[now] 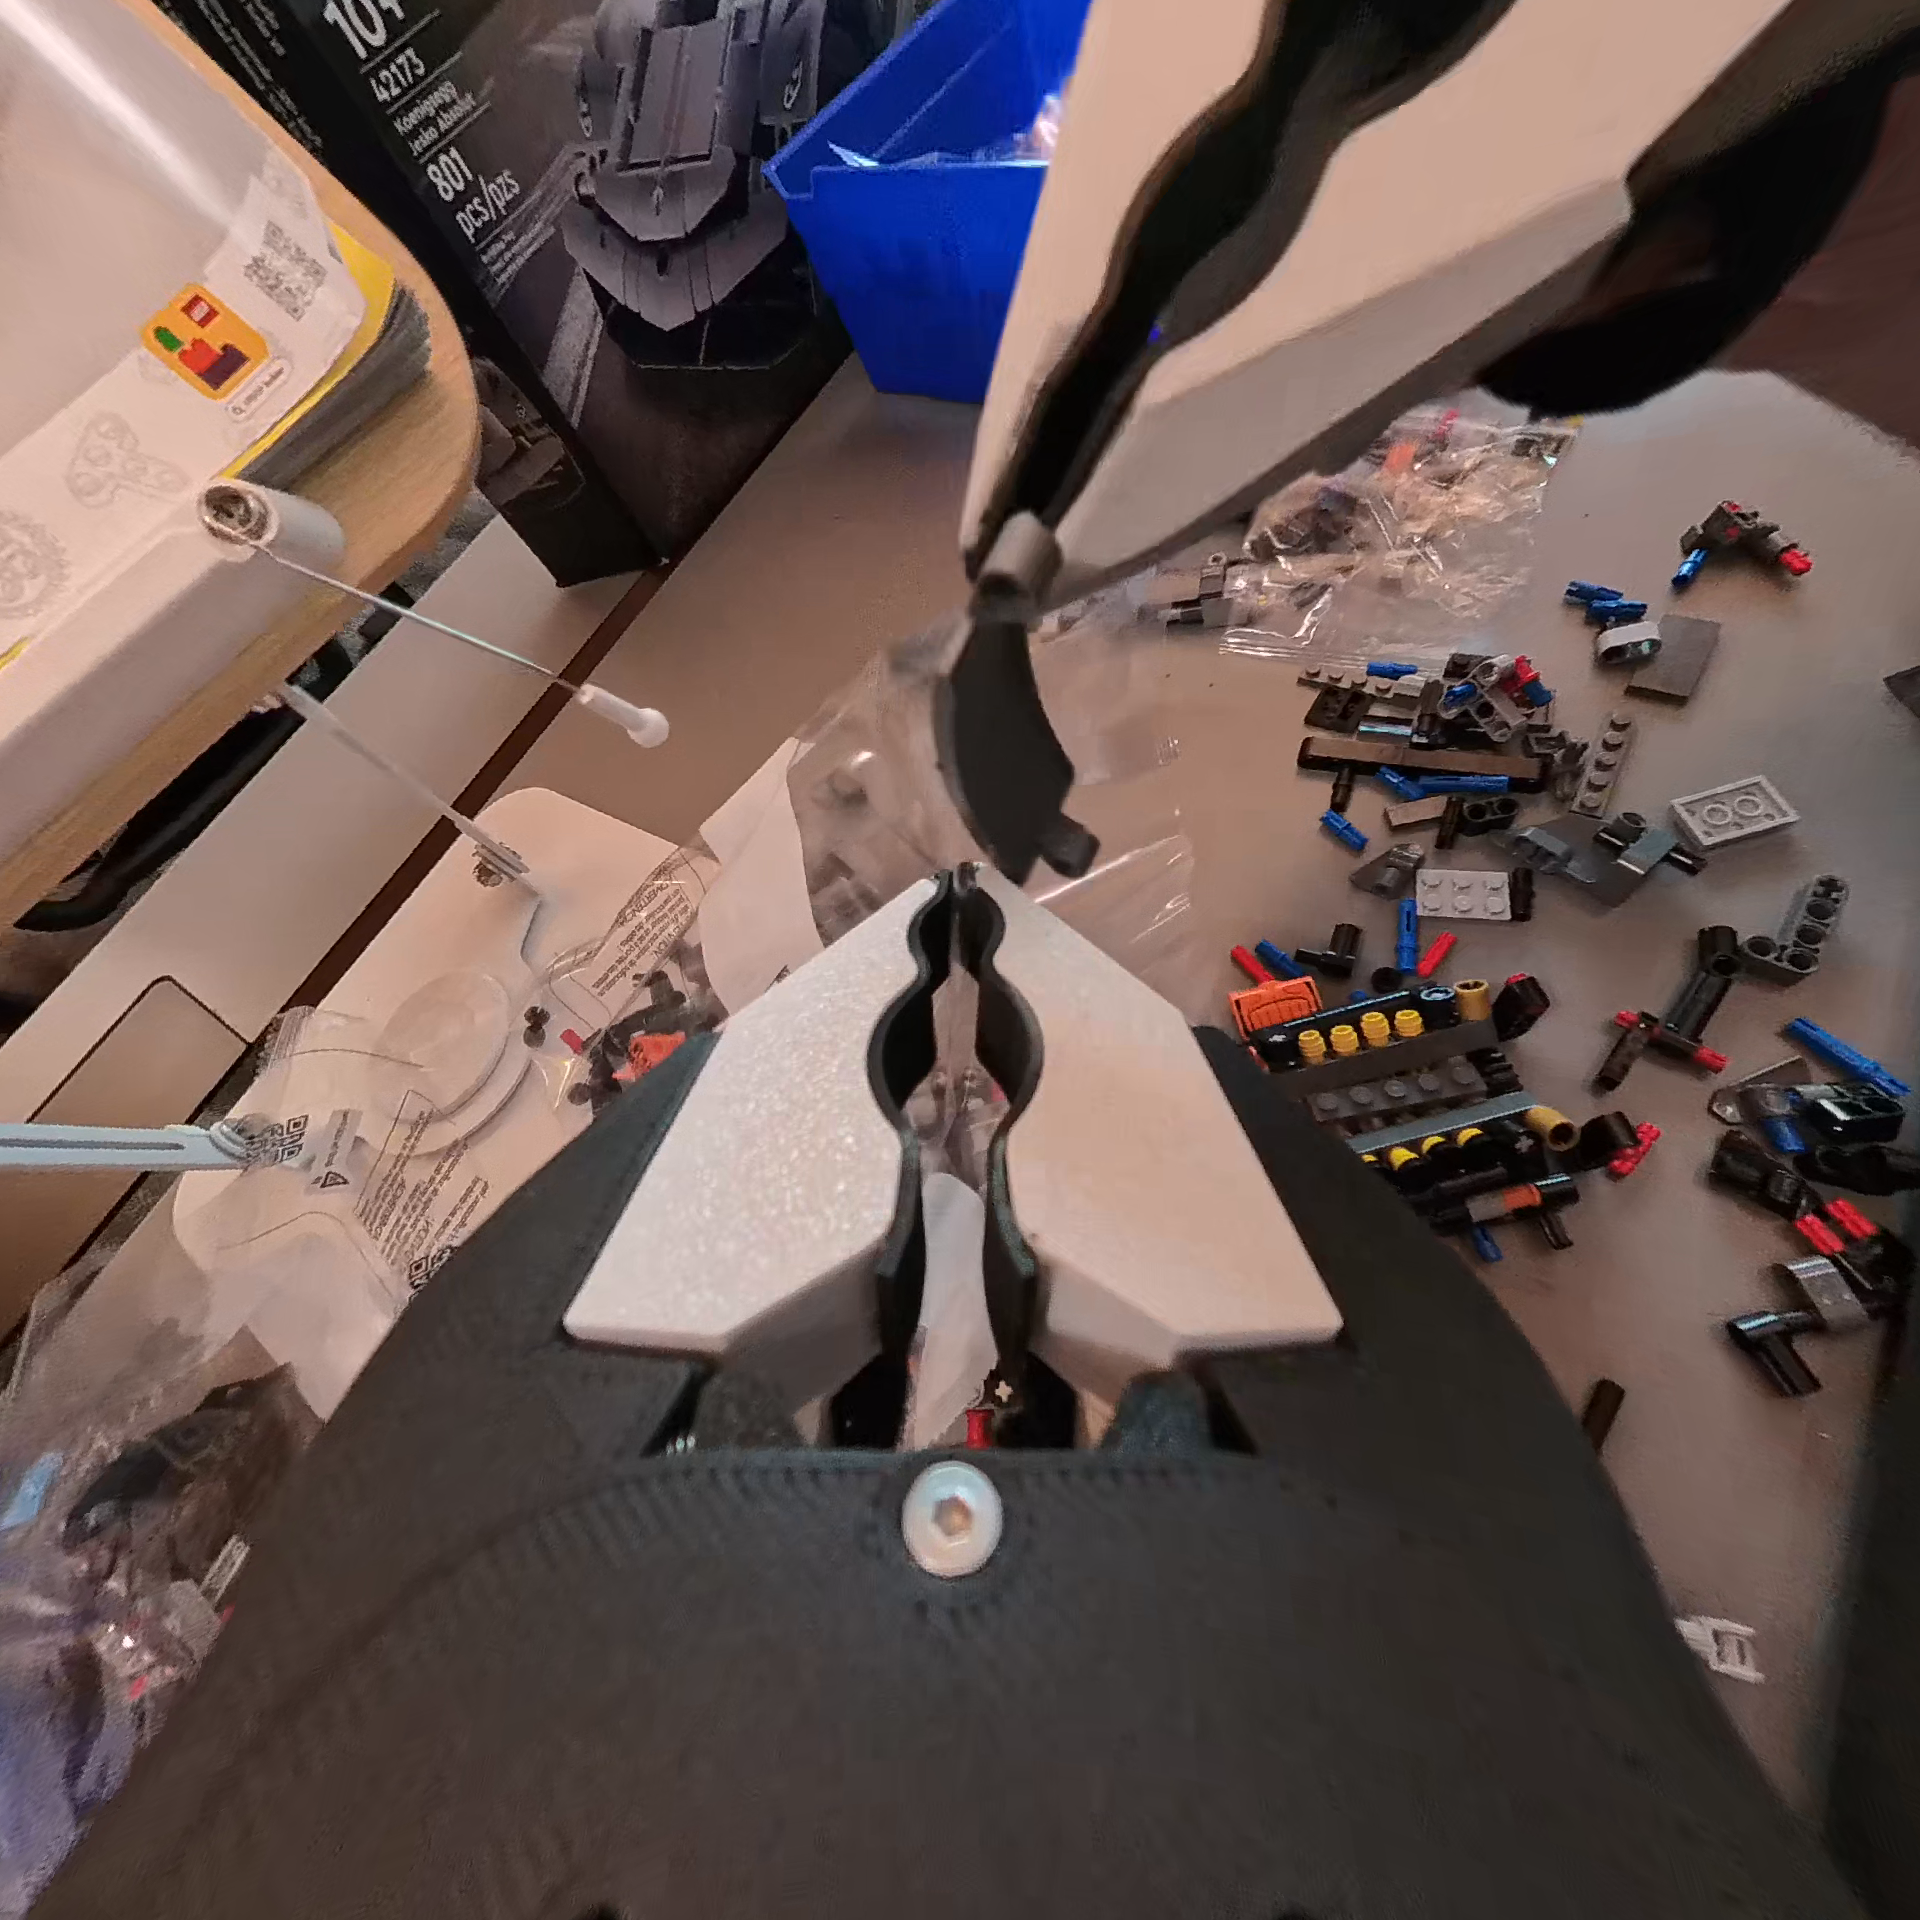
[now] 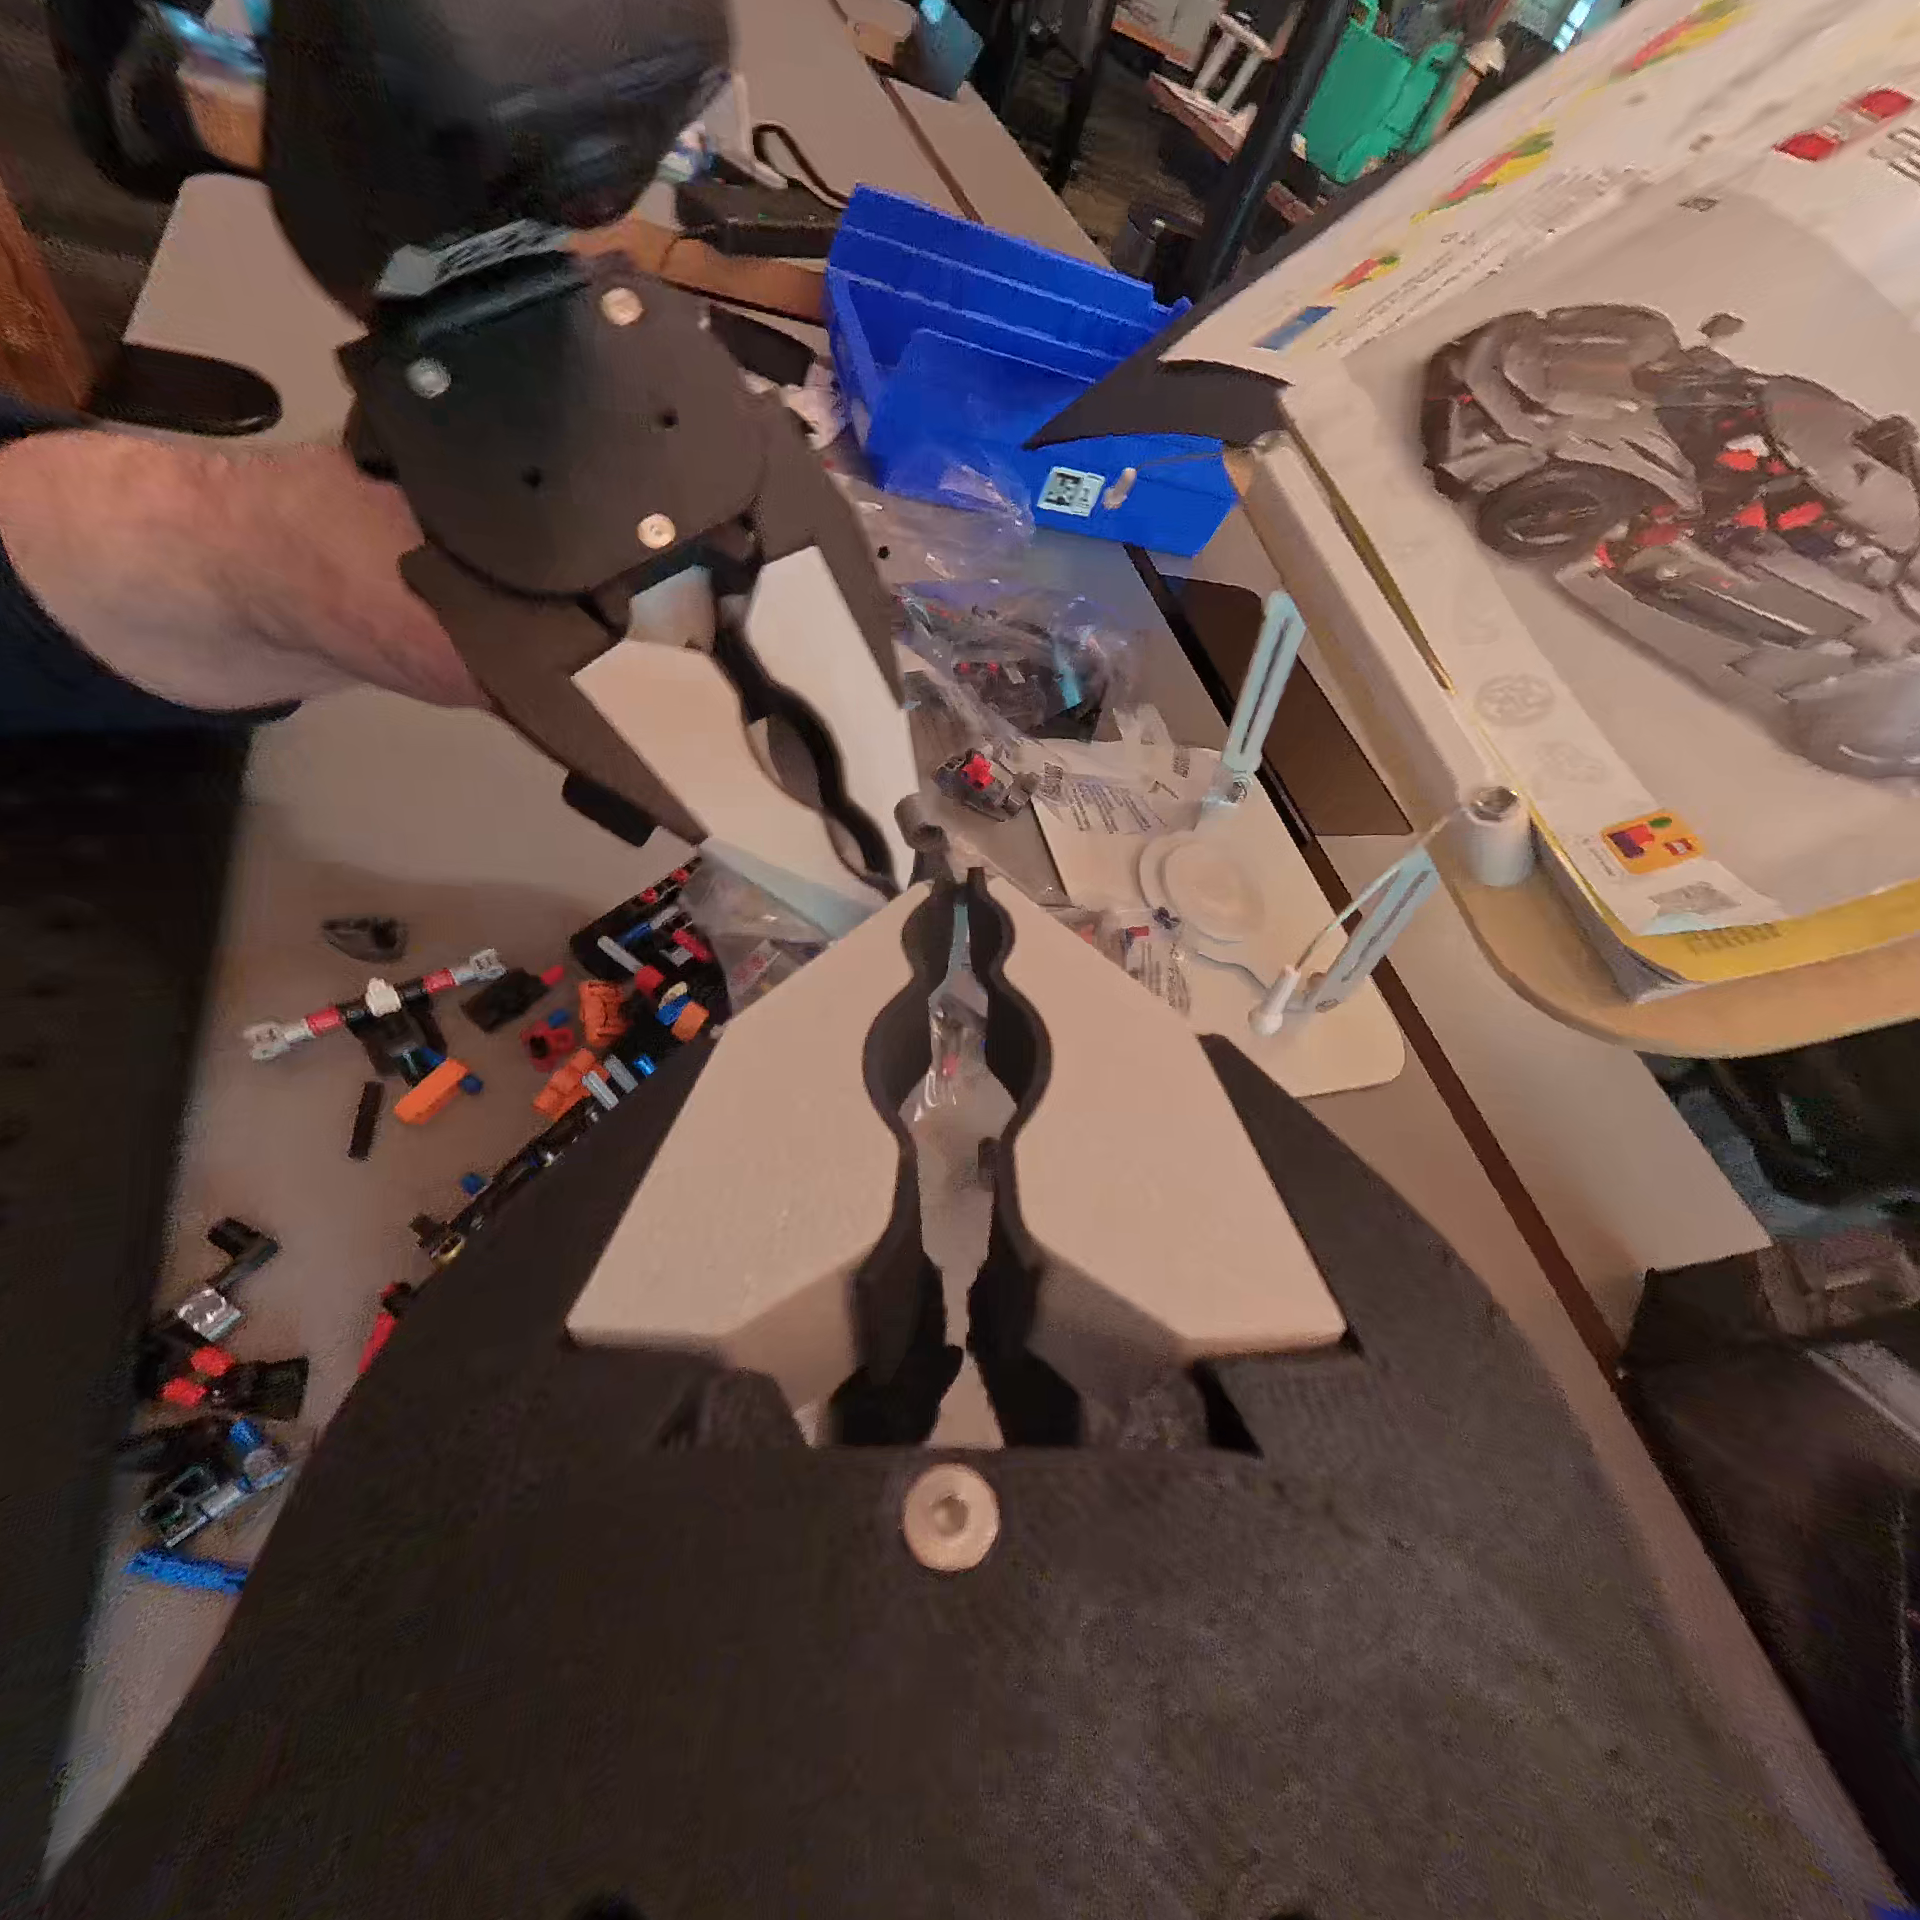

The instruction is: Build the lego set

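Left wrist view: left claw (image 1: pixel 961 883) pinched narrow near a clear parts bag (image 1: pixel 1101 748); right claw (image 1: pixel 1013 566) holds a curved black panel (image 1: pixel 997 758) above the worktop (image 1: pixel 790 540).

Right wrist view: right claw (image 2: pixel 961 883) closed on the piece. Keep both grips firm; align slowly.

Left tool (image 1: pixel 961 883) closed beneath right tool (image 1: pixel 1013 566) pinching curved black piece (image 1: pixel 997 743), loose bricks (image 1: pixel 1475 1039) right, blue bin (image 1: pixel 914 239) behind

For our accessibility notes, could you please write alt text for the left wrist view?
The left gripper, shut, meets the right gripper, which holds a dark curved piece. Loose Lego pieces lie right; a blue bin stands behind.
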Tool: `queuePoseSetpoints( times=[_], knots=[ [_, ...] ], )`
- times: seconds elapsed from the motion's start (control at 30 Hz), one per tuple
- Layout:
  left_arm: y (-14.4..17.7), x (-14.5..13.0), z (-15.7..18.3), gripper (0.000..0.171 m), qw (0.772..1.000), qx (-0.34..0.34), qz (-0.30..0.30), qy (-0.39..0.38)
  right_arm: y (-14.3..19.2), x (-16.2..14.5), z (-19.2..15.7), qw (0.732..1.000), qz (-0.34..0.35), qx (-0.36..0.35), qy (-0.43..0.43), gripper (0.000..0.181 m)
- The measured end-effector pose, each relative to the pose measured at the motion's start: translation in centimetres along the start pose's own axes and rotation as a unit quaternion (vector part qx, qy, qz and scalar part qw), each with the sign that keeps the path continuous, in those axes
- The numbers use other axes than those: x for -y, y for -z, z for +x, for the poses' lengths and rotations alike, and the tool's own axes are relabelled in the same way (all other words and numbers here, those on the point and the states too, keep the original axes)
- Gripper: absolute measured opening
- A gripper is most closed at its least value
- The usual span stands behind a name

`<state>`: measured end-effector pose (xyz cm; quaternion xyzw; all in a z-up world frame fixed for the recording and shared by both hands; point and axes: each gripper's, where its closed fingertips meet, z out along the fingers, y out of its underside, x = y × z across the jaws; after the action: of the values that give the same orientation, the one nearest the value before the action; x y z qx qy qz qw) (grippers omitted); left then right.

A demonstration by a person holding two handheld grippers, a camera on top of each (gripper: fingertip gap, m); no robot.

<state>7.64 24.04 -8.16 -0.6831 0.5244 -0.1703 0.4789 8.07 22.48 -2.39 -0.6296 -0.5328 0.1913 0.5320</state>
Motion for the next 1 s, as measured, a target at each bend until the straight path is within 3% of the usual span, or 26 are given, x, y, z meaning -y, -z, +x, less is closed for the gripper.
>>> queuePoseSetpoints(
  times=[0.3, 0.4, 0.5, 0.63, 0.7, 0.77, 0.9, 1.0],
  knots=[
    [0.4, 0.5, -0.5, 0.000, 1.000, 0.007, 0.018, 0.019, -0.3, -2.1, -0.7, 0.998, -0.033, 0.013, 0.044, 0.000],
    [0.4, 0.6, -0.5, 0.000, 1.000, 0.005, 0.021, 0.021, -2.1, -5.0, -0.5, 0.990, -0.120, -0.007, 0.067, 0.000],
    [0.3, 0.4, -0.5, 0.000, 1.000, 0.007, 0.018, 0.019, -4.0, -6.9, -1.2, 0.983, -0.177, 0.003, 0.054, 0.023],
    [0.6, 0.4, -0.7, 0.000, 1.000, 0.010, 0.021, 0.021, -2.1, -5.7, 0.2, 0.990, -0.138, -0.012, 0.036, 0.024],
    [0.7, 0.5, -0.7, 0.000, 0.999, 0.010, 0.023, 0.023, -0.1, -5.5, 0.3, 0.992, -0.122, 0.015, -0.001, 0.018],
    [0.6, 0.4, -0.6, 0.000, 1.000, 0.008, 0.021, 0.021, 1.6, -7.5, -0.4, 0.985, -0.151, 0.067, -0.047, 0.017],
    [0.2, 0.2, -0.3, 0.000, 1.000, 0.008, 0.011, 0.012, 3.7, -14.9, -0.8, 0.945, -0.301, 0.092, -0.092, 0.026],
    [0.4, 0.2, -0.5, 0.000, 1.000, 0.010, 0.013, 0.014, 4.2, -16.1, -2.0, 0.933, -0.320, 0.125, -0.105, 0.028]
  ],
)
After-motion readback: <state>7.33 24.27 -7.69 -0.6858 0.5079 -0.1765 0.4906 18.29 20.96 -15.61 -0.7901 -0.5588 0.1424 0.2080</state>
